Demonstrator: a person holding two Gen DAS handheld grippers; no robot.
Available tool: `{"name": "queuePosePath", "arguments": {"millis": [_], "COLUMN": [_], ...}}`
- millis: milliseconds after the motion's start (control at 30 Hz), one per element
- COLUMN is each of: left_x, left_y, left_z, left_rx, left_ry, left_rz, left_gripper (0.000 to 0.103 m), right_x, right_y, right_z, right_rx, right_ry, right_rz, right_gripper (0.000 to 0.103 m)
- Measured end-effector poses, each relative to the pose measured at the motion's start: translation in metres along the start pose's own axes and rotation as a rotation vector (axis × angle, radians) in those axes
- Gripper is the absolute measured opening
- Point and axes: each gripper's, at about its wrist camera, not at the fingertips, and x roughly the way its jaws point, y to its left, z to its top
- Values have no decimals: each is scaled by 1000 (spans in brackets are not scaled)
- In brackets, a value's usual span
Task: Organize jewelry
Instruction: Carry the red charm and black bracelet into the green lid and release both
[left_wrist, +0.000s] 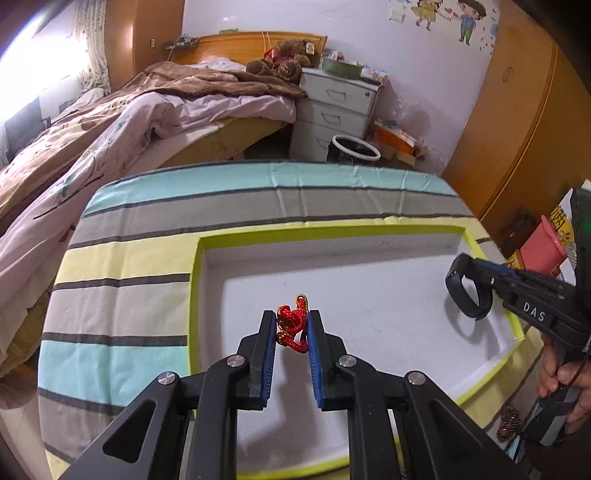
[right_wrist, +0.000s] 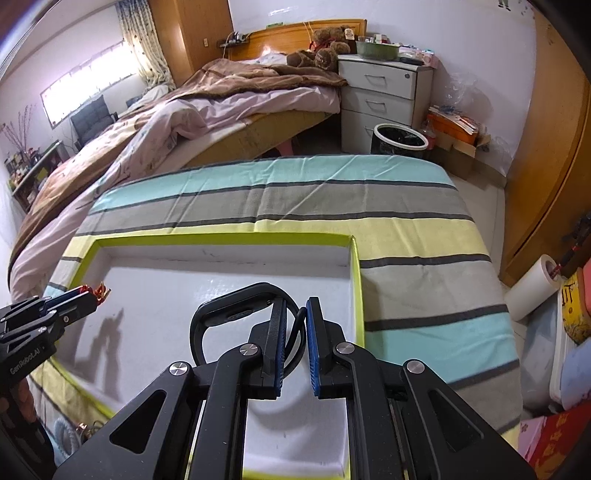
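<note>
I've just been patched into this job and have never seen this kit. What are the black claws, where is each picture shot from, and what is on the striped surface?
No robot arm here: a person holds a two-finger claw in each hand, and each claw carries a wide-angle camera looking forward along its fingers. One picture is from the left claw, the other from the right.

The left gripper is closed on a red knotted cord ornament. The right gripper is closed on a black wristband; the person's hand shows at its handle.

Both hang over a shallow white tray with a yellow-green rim, which sits on a striped cloth. The tray floor that can be seen is bare. A string of dark beads lies near the tray's corner.
</note>
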Motion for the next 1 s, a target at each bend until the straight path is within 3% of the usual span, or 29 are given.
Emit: {"name": "queuePosePath", "arguments": {"millis": [567, 1000], "left_x": [18, 16], "left_y": [2, 3], "left_z": [2, 2], "left_rx": [-10, -20], "left_ry": [26, 24], "left_rz": [10, 9], "left_gripper": [17, 32], "right_x": [21, 18], "right_y": [-1, -1], "right_z": [6, 6], "right_rx": [-15, -3], "right_ry": [46, 26], "right_rz": [-20, -14], "right_gripper": [12, 18]}}
